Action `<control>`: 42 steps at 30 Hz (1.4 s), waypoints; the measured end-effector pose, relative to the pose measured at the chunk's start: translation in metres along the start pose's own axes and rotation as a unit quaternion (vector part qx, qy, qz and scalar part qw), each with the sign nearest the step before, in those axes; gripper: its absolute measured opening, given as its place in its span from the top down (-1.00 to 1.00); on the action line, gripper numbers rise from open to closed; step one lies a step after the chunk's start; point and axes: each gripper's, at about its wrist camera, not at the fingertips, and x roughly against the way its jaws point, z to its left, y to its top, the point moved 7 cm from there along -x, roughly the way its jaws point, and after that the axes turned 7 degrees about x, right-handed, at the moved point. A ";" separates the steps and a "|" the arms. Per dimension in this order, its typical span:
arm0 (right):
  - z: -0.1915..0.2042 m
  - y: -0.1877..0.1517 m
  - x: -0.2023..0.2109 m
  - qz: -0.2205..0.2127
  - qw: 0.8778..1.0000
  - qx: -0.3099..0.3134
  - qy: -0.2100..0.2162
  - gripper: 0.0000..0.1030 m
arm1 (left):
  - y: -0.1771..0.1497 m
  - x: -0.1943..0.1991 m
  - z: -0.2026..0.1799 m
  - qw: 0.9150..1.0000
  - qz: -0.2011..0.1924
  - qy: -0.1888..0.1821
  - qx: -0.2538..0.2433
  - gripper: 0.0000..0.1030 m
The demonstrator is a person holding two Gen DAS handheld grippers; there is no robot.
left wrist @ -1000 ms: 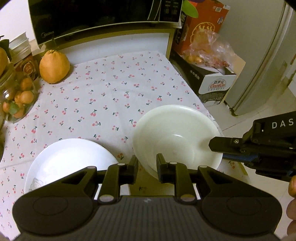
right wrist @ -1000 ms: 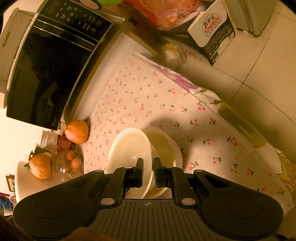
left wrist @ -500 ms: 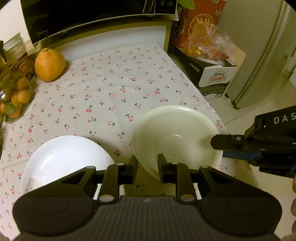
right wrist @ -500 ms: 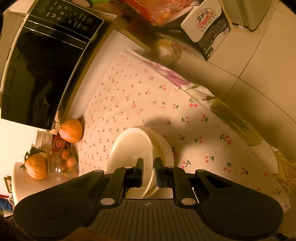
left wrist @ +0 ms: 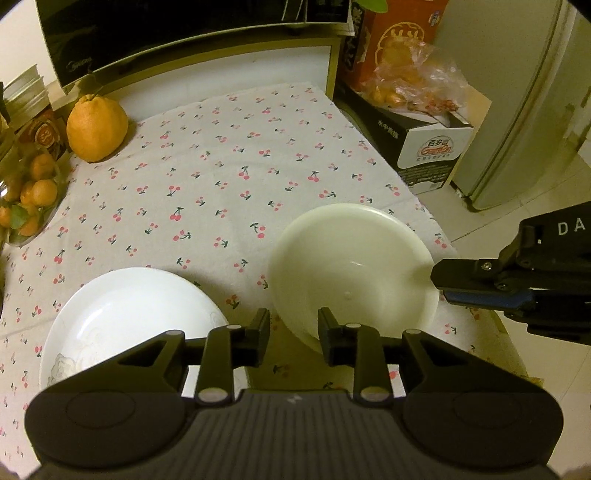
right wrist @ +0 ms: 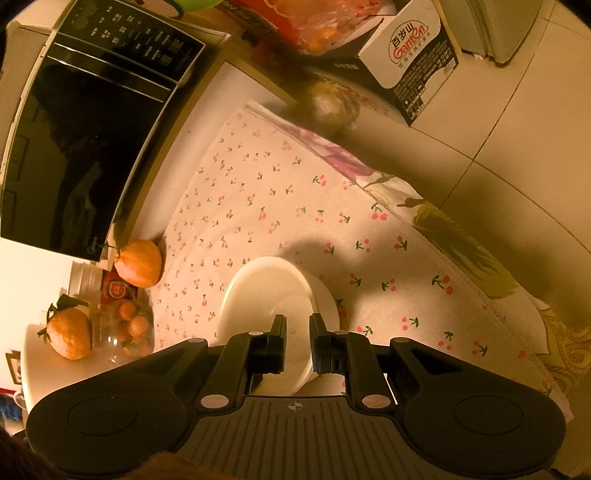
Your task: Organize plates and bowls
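A white bowl (left wrist: 351,266) is held tilted above the cherry-print tablecloth (left wrist: 221,177) at the table's near right. My right gripper (right wrist: 297,339) is shut on the bowl's rim (right wrist: 273,295); its fingers (left wrist: 465,275) clamp the bowl's right edge in the left wrist view. A white plate (left wrist: 129,317) lies flat on the cloth at the near left. My left gripper (left wrist: 293,334) hovers over the gap between plate and bowl, jaws slightly apart with nothing between them.
A microwave (left wrist: 177,33) stands at the back. A large orange citrus fruit (left wrist: 96,127) and a glass bowl of small oranges (left wrist: 29,199) sit at the left. A cardboard box (left wrist: 424,140) with bagged fruit and a fridge (left wrist: 517,103) stand on the right, off the table.
The bowl, held by my right gripper, has lifted and shifted slightly toward the table's near right edge. My left gripper has drawn back a little; the plate has not moved.
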 end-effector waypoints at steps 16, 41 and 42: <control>-0.001 0.005 0.005 -0.010 0.999 0.043 0.000 -0.04 | -0.008 0.018 -0.017 0.989 -0.059 -0.051 -0.127 -0.86; 0.021 0.003 -0.027 -0.044 0.992 0.118 -0.005 -0.38 | -0.023 0.003 -0.023 0.961 -0.082 -0.134 -0.227 -0.99; 0.021 0.002 -0.028 -0.043 0.992 0.117 -0.005 -0.38 | -0.023 0.001 -0.022 0.962 -0.079 -0.133 -0.226 -0.99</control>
